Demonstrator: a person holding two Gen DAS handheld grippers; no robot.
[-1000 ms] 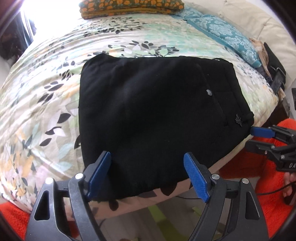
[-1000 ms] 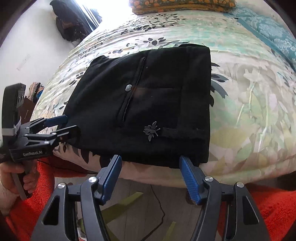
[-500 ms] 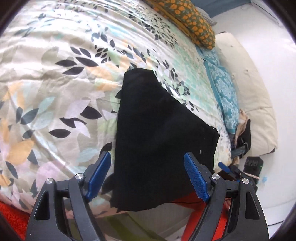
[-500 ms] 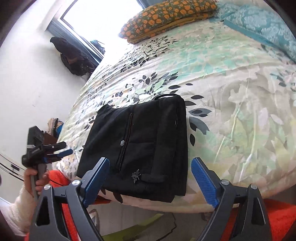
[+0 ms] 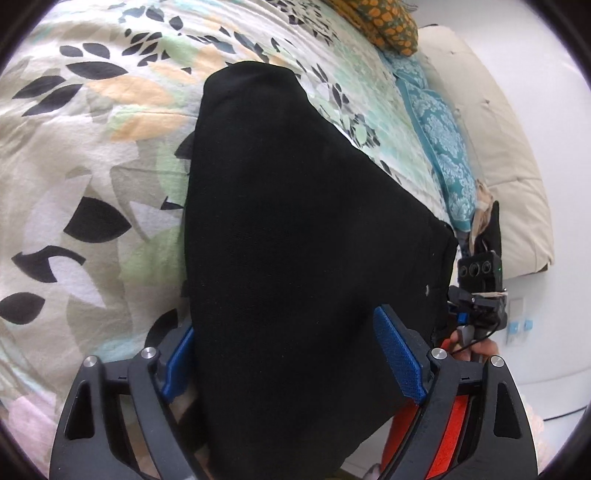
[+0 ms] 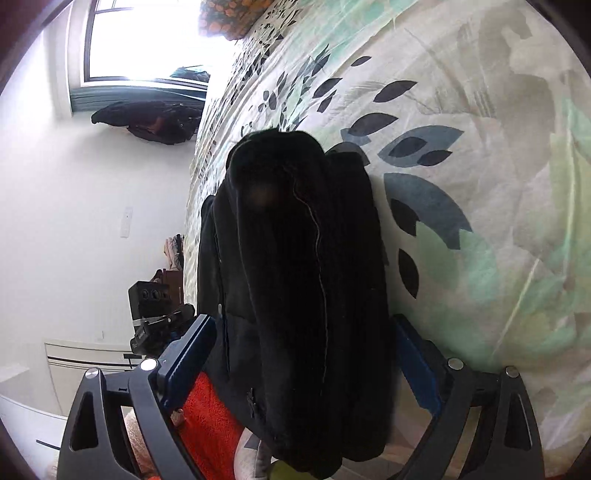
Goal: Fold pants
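Pants (image 5: 303, 258), 1 folded pair, between 2 spread tongs (image 5: 291, 360).

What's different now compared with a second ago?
Both grippers turned sideways and moved in on the folded black pants: the left gripper and right gripper now straddle its near edge, fingers wide apart, not clamped. The pants remain folded on the leaf-patterned bedspread.

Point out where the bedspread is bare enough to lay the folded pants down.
Bare floral bedspread lies left of the black pants, and more on their other side. Crowded: the orange pillow and teal cushion along the headboard side.
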